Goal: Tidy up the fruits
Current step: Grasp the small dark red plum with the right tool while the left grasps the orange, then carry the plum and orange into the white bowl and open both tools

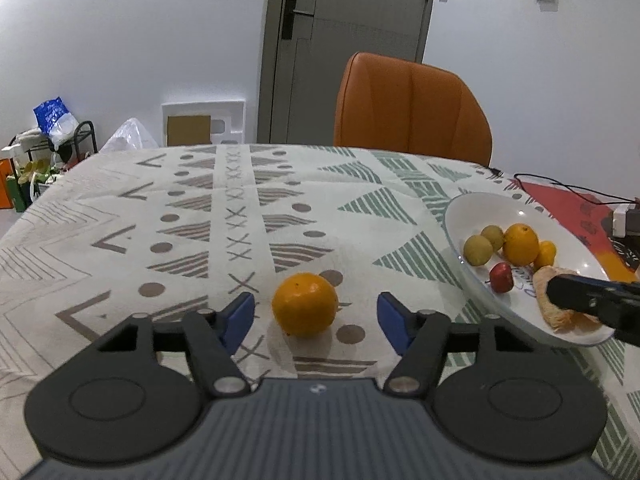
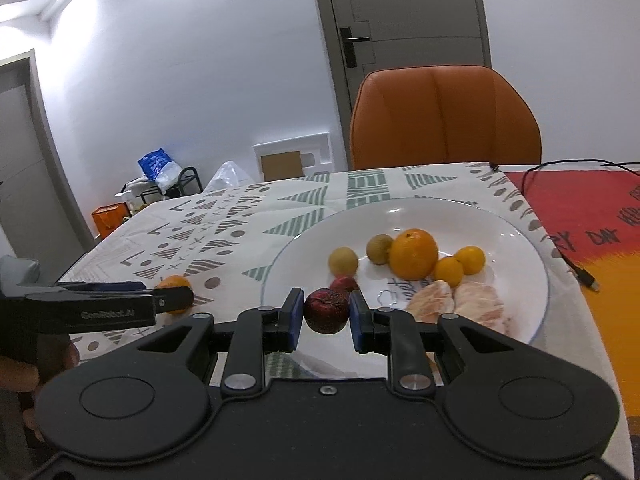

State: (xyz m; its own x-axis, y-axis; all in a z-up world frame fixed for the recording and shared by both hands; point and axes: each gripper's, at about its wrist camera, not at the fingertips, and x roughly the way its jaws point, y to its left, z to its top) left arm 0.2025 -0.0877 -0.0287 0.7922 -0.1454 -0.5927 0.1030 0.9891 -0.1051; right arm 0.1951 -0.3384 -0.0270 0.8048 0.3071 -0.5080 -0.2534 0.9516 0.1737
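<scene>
- Now, at the right gripper [image 2: 326, 318]: blue pads pressed on either side of a small dark red fruit [image 2: 326, 311], pinched narrow and held just above the near rim of the white plate [image 2: 532, 248].
- At the left gripper [image 1: 316, 322]: blue fingers [image 1: 240, 316] standing about half wide, one on each side of a loose orange [image 1: 305, 304] but with a clear gap on both sides; nothing gripped yet.
- Just past the right fingers, inside the plate: a second red fruit [image 2: 344, 285], two greenish-yellow round fruits [image 2: 343, 261], a large orange [image 2: 413, 254], two small oranges [image 2: 460, 266] and peeled citrus segments [image 2: 456, 302].
- Farther out: loose orange resting on the patterned tablecloth [image 1: 200, 208], well apart from the plate, to its left; orange chair [image 1: 412, 108] behind the table, a black cable [image 2: 576, 268] lying on the red cloth to the right.
- Step in hand, as judged: gathering scattered fruit onto the plate, two pieces at once, one ready to set down and one about to be picked.
- Next for the right side: lower the red fruit onto a bare patch near the front of the plate, then ease the pads apart so as not to roll it against its neighbours.
- Next for the left side: settle a little lower around the orange's widest part, close evenly, lift, and carry rightward to the plate, keeping clear of the right gripper already over it.
</scene>
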